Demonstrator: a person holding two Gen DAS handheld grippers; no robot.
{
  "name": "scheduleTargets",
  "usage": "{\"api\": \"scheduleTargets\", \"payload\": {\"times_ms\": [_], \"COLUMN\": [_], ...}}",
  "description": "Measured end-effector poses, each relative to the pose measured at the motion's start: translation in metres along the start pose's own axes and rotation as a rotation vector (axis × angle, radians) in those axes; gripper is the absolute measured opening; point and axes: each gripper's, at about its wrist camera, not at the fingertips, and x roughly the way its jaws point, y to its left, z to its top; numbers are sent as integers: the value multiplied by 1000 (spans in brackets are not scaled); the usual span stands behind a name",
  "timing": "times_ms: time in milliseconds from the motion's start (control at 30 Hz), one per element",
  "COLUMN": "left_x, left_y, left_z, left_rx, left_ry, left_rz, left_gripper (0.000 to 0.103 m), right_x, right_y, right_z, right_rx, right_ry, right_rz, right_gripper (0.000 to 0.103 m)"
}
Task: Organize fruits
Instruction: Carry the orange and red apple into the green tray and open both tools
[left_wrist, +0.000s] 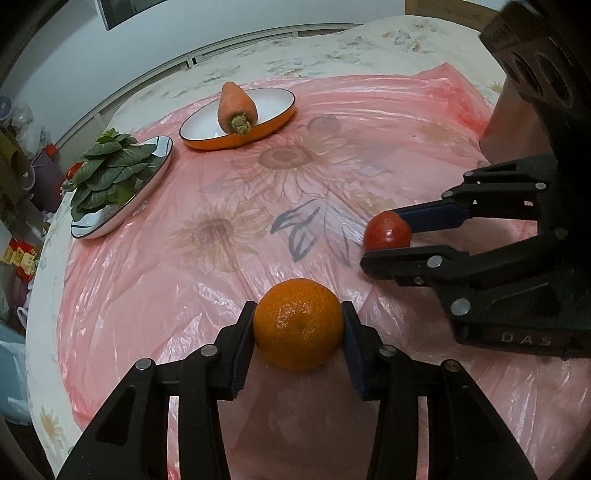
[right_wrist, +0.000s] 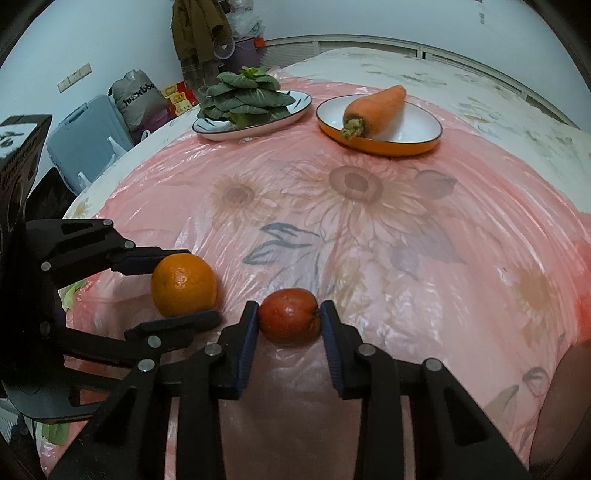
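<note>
Pink crinkled plastic sheeting (left_wrist: 184, 295) covers the surface before me, shiny and wrinkled, with a sunflower-printed cloth showing through it. Raised letters reading "DAS" sit on the black body at the right edge of my left view; a grey bag (right_wrist: 138, 98) in the upper left of my right view carries writing I cannot read.

My left gripper (left_wrist: 298, 325) pinches the orange (left_wrist: 298, 324), round and dimpled, at lower centre of its view, both pads touching its sides. My right gripper (right_wrist: 289, 317) pinches a smooth red fruit (right_wrist: 289, 316) the same way, at lower centre of its own view. The two fruits lie near each other on the plastic.

Toward the top of both views stand two dishes: an oval orange-rimmed bowl (right_wrist: 424, 147) with a white inside holding a stubby carrot (right_wrist: 373, 109), and beside it a flat dark-edged plate (right_wrist: 295, 110) bearing leafy greens (right_wrist: 243, 96). Nothing lies between my fruits and these dishes.
</note>
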Motion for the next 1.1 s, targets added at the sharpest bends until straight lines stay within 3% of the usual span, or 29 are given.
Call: {"api": "scheduleTargets", "payload": {"times_ms": [500, 1100], "left_x": [-31, -89], "left_y": [-13, -73], "left_z": [-12, -23], "left_rx": [-68, -55], "left_ry": [-26, -71], "left_rz": [4, -6], "left_gripper": [38, 38], "right_x": [-57, -127], "right_y": [-1, -7], "right_z": [-36, -115], "right_rx": [55, 171], "right_ry": [-54, -59], "right_rz": [-62, -125], "right_gripper": [15, 15]}}
